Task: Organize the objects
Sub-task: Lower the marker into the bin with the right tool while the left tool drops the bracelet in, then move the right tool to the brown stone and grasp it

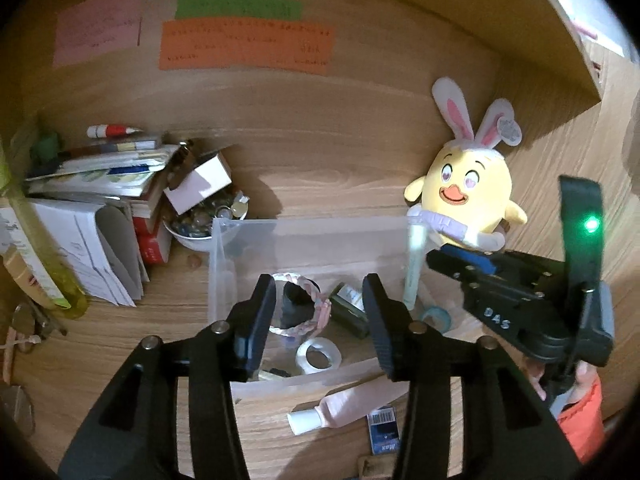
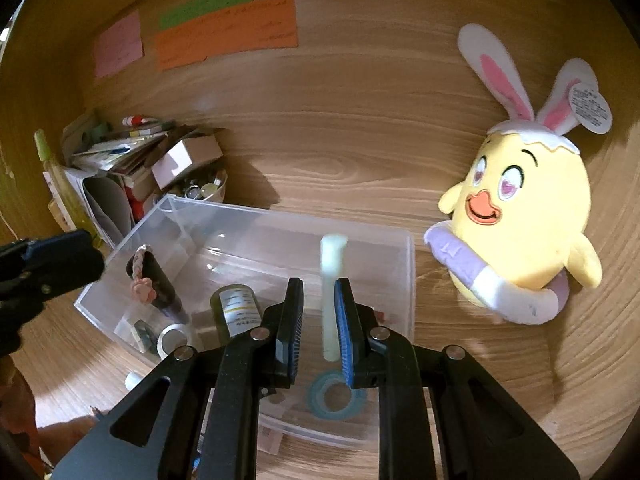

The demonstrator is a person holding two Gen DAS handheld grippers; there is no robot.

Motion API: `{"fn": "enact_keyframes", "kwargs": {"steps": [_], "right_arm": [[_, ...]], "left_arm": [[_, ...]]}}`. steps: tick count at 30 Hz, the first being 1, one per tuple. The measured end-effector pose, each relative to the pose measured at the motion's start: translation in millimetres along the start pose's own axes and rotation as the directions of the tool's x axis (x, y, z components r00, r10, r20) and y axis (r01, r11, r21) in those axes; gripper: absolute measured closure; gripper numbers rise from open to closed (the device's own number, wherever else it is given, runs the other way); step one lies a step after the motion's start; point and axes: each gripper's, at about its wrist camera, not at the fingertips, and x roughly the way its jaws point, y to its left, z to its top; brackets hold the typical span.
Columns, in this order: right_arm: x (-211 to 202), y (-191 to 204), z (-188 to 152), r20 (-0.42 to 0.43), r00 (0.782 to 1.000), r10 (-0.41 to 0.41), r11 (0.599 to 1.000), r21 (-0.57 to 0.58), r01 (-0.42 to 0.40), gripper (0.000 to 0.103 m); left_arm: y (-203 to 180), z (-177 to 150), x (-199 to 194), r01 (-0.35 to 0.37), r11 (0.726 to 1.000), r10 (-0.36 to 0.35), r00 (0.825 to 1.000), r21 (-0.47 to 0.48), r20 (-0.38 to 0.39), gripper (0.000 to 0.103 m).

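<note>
Left tongs [image 1: 320, 312]: parted, empty, over the clear bin [image 1: 224, 264].
Right tongs [image 2: 318, 332]: clamped on a pale stick [image 2: 330, 300] above the bin.

Wood grain everywhere: the desk [image 2: 360, 168] is a smooth, faintly sheeny laminate. The bin [image 2: 404, 264] is clear, glossy plastic, light catching its walls. At three o'clock the chick toy [image 2: 528, 216] is soft, matt plush with a paper tag. The right claw [image 2: 318, 320] is matt black plastic with ribbed blue pads and bright metal pins, closed on a pale tube [image 2: 331, 300], perhaps waxy plastic. Matt paper notes [image 2: 228, 32] sit at eleven o'clock.
</note>
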Motion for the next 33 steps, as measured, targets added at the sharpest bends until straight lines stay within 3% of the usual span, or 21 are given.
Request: {"fn": "enact_keyframes", "kwargs": {"steps": [4,9,12,14,22,25,33], "right_arm": [[1,5,-3,-0.011,1.0,0.013,1.0,-0.008,-0.013,0.089],[-5,8,-7,-0.018,0.999,0.042,0.999,-0.017,-0.042,0.088],[-10,9,-10,-0.029,0.997,0.072,0.997,-0.019,-0.073,0.088],[-15,10,-14,-0.034,0.995,0.089,0.996,-0.018,-0.089,0.085],[-42,15,-33,-0.002,0.994,0.111,0.993,-0.026,-0.111,0.049],[-50,15,-40,0.004,0.993,0.12,0.993,-0.022,-0.119,0.04],[-62,21,-62,-0.017,0.987,0.162,0.987,-0.016,-0.162,0.037]], "left_arm": [[1,-4,-10,-0.006,1.0,0.006,1.0,0.008,0.016,0.048],[3,-13,-15,-0.031,0.999,0.03,1.0,0.026,0.003,0.046],[6,-20,-16,-0.052,0.998,0.053,0.999,0.029,-0.006,0.037],[8,-24,-16,-0.071,0.997,0.071,0.997,0.034,-0.012,0.036],[15,-41,-20,-0.11,0.993,0.112,0.993,0.045,-0.044,0.031],[16,-49,-21,-0.135,0.989,0.138,0.989,0.053,-0.05,0.019],[15,-77,-24,-0.161,0.983,0.169,0.981,0.087,-0.092,0.014]]}}
